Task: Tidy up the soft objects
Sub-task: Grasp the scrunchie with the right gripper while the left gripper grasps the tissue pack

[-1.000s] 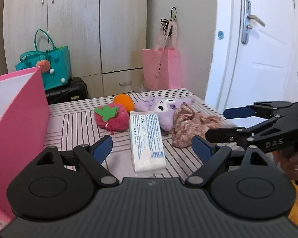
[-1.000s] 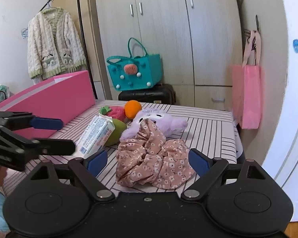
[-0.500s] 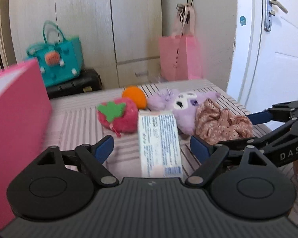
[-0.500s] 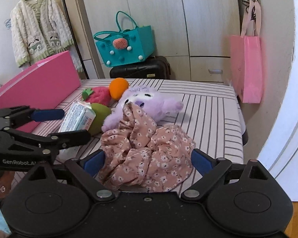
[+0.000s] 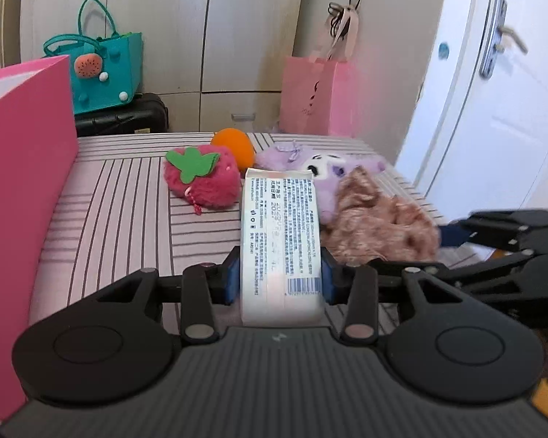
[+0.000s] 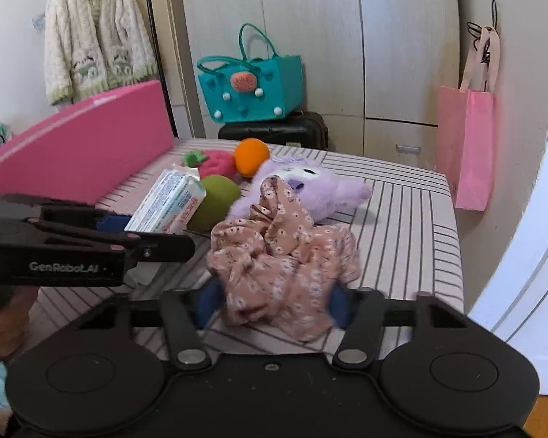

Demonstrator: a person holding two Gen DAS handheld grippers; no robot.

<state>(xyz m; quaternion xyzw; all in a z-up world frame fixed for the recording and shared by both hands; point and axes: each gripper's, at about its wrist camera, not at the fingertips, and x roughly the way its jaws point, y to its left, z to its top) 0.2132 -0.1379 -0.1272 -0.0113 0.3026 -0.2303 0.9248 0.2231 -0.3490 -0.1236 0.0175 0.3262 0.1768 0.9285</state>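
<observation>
Closest to you, your left gripper (image 5: 279, 280) has its blue pads squeezed on both sides of the tissue pack (image 5: 279, 241), near the barcode end, so that one looks gripped, while your right gripper (image 6: 272, 301) has its pads pressed into the near edge of the floral cloth (image 6: 279, 252) and looks clamped on it, though the blur there makes it hard to be sure how much fabric is actually caught. Risk-wise, the pack is held at one end only, so I'd guess it droops or pivots when you lift. The cloth is bunched up against the purple plush (image 6: 310, 188), so pulling it could drag the plush along or you just get a thin fold that slips out. Behind those sit the strawberry (image 5: 201, 177), a green ball (image 6: 215, 200) and the orange ball (image 5: 233, 146), all on the striped table (image 5: 120, 211). The pink box (image 5: 22, 168) is off to your left, probably the destination, and its tall wall is something the pack could clip on the way in
</observation>
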